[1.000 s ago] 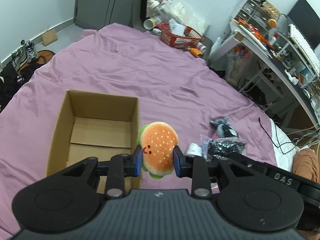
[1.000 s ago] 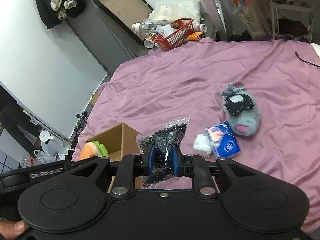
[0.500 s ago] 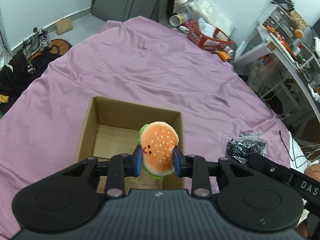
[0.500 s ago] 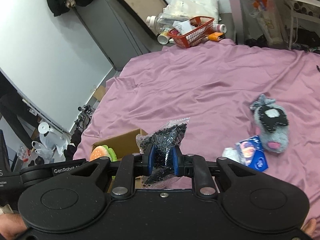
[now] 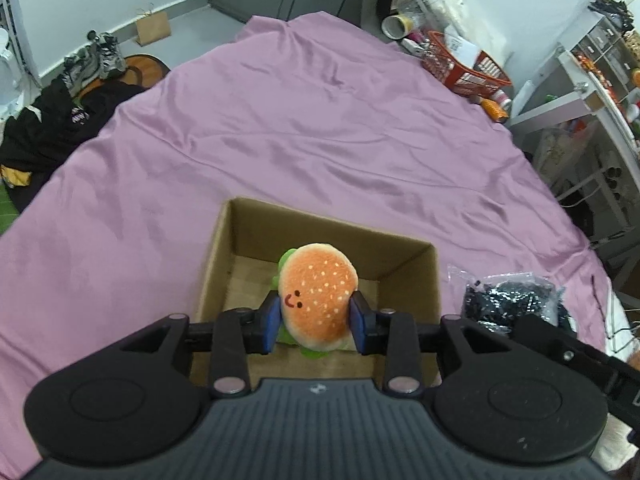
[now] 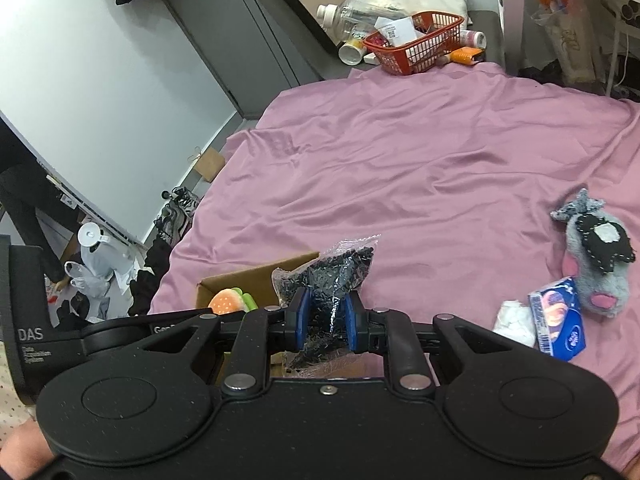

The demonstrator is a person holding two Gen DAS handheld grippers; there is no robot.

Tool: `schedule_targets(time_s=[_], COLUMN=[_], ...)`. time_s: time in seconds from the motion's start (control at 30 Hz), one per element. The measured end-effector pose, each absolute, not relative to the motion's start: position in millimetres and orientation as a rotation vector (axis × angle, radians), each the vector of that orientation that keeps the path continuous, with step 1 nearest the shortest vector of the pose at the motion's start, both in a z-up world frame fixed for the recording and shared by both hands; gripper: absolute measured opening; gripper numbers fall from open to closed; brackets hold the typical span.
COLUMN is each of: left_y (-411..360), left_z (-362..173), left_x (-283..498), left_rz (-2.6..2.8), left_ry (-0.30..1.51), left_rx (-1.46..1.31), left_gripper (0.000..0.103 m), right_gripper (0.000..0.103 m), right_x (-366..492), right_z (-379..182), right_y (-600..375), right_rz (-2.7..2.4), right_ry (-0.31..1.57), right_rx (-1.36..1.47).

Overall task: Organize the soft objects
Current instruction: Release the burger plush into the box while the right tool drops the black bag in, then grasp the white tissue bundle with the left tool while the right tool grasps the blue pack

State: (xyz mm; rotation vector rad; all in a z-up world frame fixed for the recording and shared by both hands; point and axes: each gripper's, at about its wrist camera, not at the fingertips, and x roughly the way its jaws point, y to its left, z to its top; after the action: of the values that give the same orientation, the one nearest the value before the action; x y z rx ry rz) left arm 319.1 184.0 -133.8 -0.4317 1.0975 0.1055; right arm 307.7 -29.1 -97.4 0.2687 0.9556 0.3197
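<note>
My left tool, clamped on the burger plush, hangs directly above the open cardboard box, nearer than my right.

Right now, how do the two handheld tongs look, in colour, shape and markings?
Both are matte black plastic. The left tongs and right tongs each have two short fingers with blue pads, silver pivot screws, and two round discs on a wide body. The left body is ribbed in the middle. Seen from the right camera, the left unit's side carries white "DAS" lettering. No cables or sleeves show.
</note>
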Motion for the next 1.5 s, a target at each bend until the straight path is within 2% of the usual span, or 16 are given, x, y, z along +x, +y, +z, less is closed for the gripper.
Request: schedule_targets(time_s=[0.17, 0.4, 0.47, 0.53, 0.6, 0.67, 0.83, 0.97, 1.03, 1.4, 1.5], left_y=[189.1, 200.0, 202.8, 205.9, 207.9, 207.3, 200.3, 189.1, 182.3, 136.0, 120.5], left_z=[-129.7, -118.0, -113.3, -107.3, -101.5, -97.7, -89.0, -79.2, -74.3, -52.8, -48.1], left_x=[320.5, 312.8, 310.5, 307.3, 304.4, 302.3, 293.0, 284.9, 280.3, 261.9, 258.7], left_rz=[0.099, 0.124, 0.143, 0.155, 0.166, 0.171, 0.181, 0.167, 0.161, 0.122, 0.108], left_ry=[1.11, 1.095, 1.095, 1.084, 1.079, 1.086, 1.083, 1.048, 1.027, 0.987, 0.982], left_rx=[-0.419, -0.448, -0.453, -0.458, -0.46, -0.458, -0.454, -0.443, -0.428, -0.347, -0.321], left_gripper=[0.046, 0.052, 0.056, 0.062, 0.071, 0.078, 0.086, 0.1, 0.102, 0.102, 0.103], right_gripper=[0.019, 0.019, 0.02, 0.024, 0.047, 0.05, 0.058, 0.076, 0.08, 0.103, 0.103], right_x=[311.5, 313.0, 313.2, 313.8, 315.1, 312.3, 302.9, 291.2, 283.3, 257.1, 249.5], right_z=[-96.8, -97.5, -97.2, -96.9, -98.8, -96.2, -87.9, -82.6, -79.4, -66.7, -63.3], right_y=[-18.8, -3.7, 0.6, 3.0, 1.4, -5.2, -23.6, -38.8, -45.5, -93.5, -107.8], right_rz=[0.345, 0.391, 0.407, 0.417, 0.401, 0.401, 0.372, 0.34, 0.329, 0.285, 0.287], right_ry=[0.962, 0.956, 0.951, 0.954, 0.972, 0.96, 0.95, 0.928, 0.9, 0.801, 0.777], right_rx=[0.267, 0.261, 0.265, 0.268, 0.267, 0.266, 0.266, 0.235, 0.208, 0.172, 0.182])
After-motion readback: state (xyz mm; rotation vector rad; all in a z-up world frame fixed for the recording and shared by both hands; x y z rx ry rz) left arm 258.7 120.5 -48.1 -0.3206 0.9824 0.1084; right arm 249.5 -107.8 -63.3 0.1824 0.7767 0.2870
